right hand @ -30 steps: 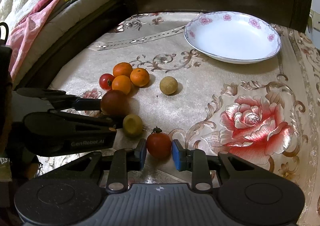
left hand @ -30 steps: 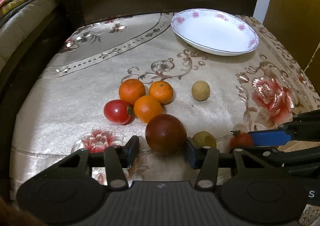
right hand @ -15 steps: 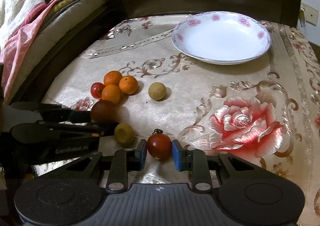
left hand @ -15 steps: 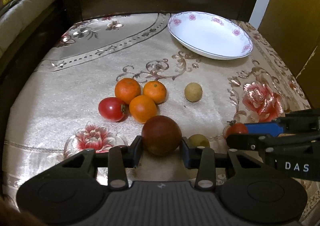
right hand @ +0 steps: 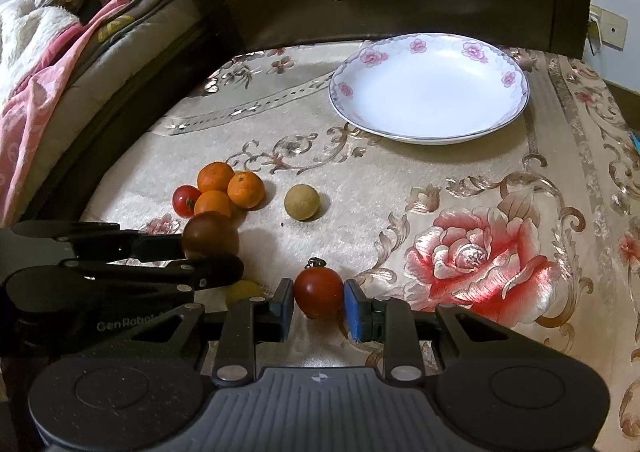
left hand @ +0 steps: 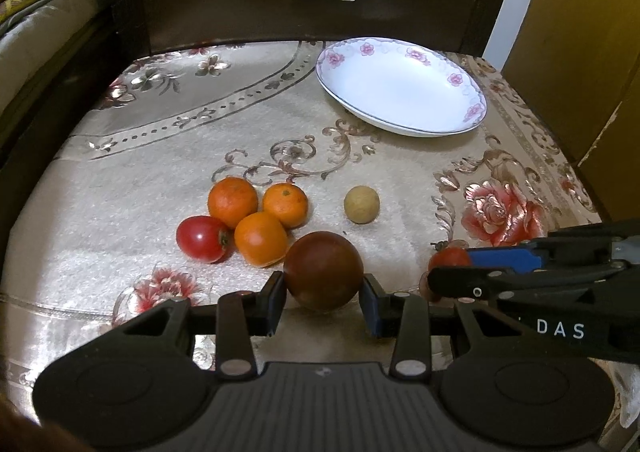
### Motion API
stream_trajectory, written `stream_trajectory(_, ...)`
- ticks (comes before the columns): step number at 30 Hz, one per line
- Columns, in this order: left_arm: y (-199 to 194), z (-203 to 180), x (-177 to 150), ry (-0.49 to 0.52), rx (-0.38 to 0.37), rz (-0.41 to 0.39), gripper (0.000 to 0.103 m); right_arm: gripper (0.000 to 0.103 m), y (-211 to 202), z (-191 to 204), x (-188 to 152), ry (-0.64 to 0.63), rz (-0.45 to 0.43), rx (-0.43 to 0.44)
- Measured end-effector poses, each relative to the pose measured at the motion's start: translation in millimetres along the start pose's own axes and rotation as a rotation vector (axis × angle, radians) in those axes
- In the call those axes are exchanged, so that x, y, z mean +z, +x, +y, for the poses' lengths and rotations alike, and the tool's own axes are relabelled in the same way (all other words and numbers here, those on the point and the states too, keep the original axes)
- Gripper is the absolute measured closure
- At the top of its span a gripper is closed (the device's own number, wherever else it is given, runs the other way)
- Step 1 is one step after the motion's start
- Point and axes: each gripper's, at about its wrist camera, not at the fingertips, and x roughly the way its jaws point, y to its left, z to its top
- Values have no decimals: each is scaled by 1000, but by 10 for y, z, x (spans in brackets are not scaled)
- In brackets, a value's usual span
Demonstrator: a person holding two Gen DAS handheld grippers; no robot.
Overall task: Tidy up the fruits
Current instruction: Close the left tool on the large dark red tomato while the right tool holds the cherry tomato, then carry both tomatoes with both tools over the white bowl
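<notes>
Left hand-held gripper [left hand: 323,302] clamped on large dark-red round fruit [left hand: 323,270]; right hand-held gripper [right hand: 319,310] clamped on small red stemmed tomato [right hand: 319,291]. Both probably gripped for carrying to white floral plate [right hand: 472,134] far ahead.

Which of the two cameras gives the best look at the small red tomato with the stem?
The right wrist view: the small red tomato sits whole between the right tongs. In the left wrist view, the tongs hide most of it.

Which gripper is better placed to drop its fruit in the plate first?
Right, probably. The right gripper holds a small red tomato, with open cloth between it and the white floral plate. The left gripper holds a dark round fruit behind the oranges.
</notes>
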Motion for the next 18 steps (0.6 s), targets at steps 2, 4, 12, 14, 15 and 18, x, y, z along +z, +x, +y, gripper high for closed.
stream_trajectory(2,0,3,6,-5,-3,0,56,82,4,-10,3,3,-1,0)
stream_trajectory(4,-4,-4,19,-6,-7,-3,56,82,2,-12,4,6,-3,-2)
stream_trajectory(12,16,-64,77,9,-19,-13,55,82,-33,-25,55,22,-27,-5)
stream_trajectory(14,38,-58,88,5,-19,-14,55,82,-30,-34,63,26,-28,-7)
stream_trajectory(15,50,-54,96,3,-20,-13,55,82,-25,-39,62,28,-27,-9)
stream_trajectory(18,112,-47,138,2,-16,-9,55,82,-4,-55,56,34,-20,-12)
